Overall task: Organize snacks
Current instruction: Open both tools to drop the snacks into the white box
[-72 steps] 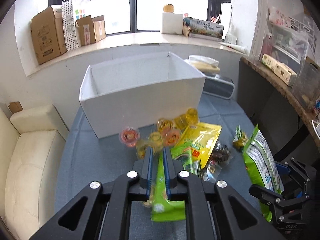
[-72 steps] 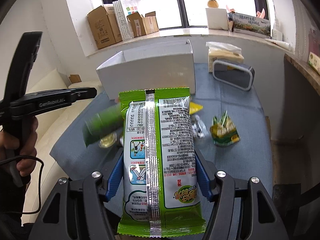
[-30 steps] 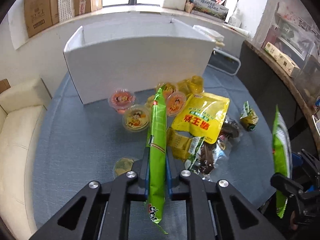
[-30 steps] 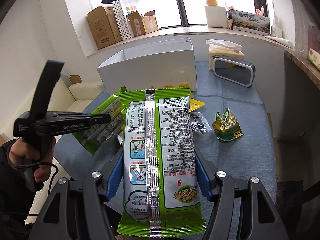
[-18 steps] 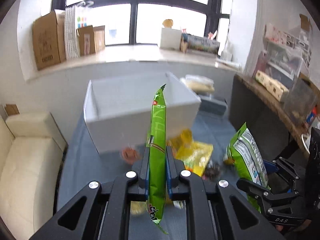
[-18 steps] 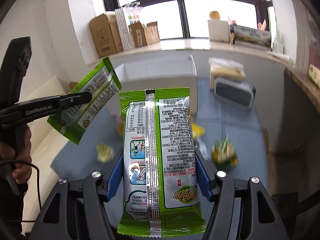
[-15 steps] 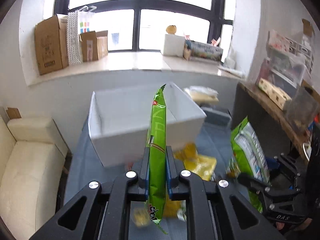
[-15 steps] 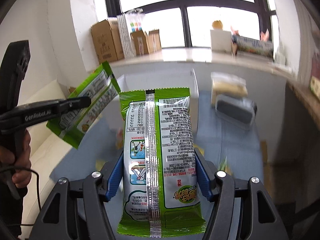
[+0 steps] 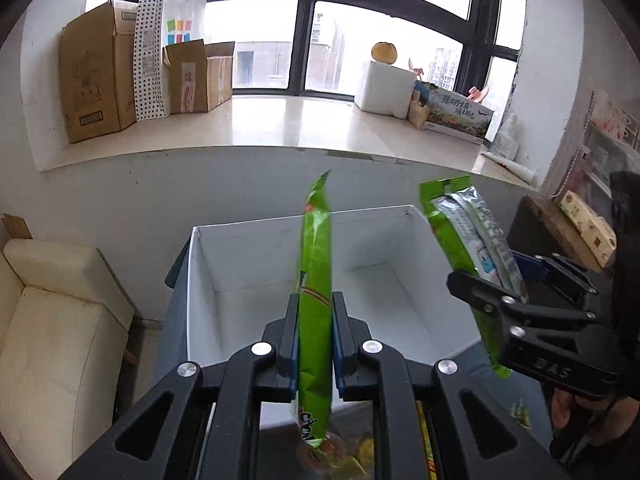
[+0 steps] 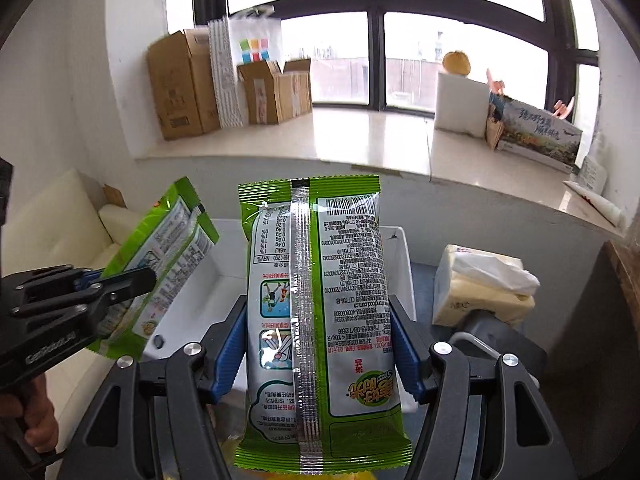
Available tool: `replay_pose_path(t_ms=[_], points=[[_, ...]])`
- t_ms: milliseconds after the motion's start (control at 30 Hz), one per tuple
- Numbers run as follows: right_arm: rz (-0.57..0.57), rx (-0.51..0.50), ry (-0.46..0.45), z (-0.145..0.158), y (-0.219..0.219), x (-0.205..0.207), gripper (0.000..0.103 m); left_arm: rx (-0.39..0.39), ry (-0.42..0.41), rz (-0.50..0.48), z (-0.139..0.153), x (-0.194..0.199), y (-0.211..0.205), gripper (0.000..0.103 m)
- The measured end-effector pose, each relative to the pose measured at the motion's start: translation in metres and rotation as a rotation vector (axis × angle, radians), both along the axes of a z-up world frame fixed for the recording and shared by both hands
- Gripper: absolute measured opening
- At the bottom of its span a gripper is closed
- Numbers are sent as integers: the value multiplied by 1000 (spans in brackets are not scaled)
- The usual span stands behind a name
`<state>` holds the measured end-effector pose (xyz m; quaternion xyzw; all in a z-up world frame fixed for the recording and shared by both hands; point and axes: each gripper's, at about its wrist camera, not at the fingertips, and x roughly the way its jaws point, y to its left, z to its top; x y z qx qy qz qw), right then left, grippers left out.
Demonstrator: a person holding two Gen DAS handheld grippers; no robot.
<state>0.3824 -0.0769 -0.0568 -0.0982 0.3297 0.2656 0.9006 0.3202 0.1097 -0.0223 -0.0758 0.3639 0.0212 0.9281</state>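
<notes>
My left gripper (image 9: pixel 315 304) is shut on a green snack bag (image 9: pixel 316 280), held edge-on above the open white box (image 9: pixel 208 280). My right gripper (image 10: pixel 316 320) is shut on a second green snack bag (image 10: pixel 316 300), its printed back facing the camera, also raised over the box (image 10: pixel 402 248). In the left wrist view the right gripper (image 9: pixel 492 284) and its bag (image 9: pixel 464 232) hang over the box's right side. In the right wrist view the left gripper (image 10: pixel 132 280) and its bag (image 10: pixel 168 248) are at the left. The box's visible inside looks empty.
Loose snacks (image 9: pixel 352 452) lie on the blue table below the left gripper. A tissue pack (image 10: pixel 484 292) and a grey device (image 10: pixel 500 344) sit right of the box. A cream sofa (image 9: pixel 52 320) is left. Cardboard boxes (image 9: pixel 100 88) stand on the windowsill.
Both grippers have risen from the table and moved forward with their green bags, from in front of the box to above its opening. The loose snacks stay on the table.
</notes>
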Motion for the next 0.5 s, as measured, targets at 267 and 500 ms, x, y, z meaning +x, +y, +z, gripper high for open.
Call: replay_pose_path(t_ms=[267, 500], points=[[-41, -10, 96, -34, 18, 43, 91, 20, 63, -4, -25, 23, 13, 77], [-55, -30, 62, -33, 4, 34, 94, 71, -3, 19, -26, 3, 10, 102]])
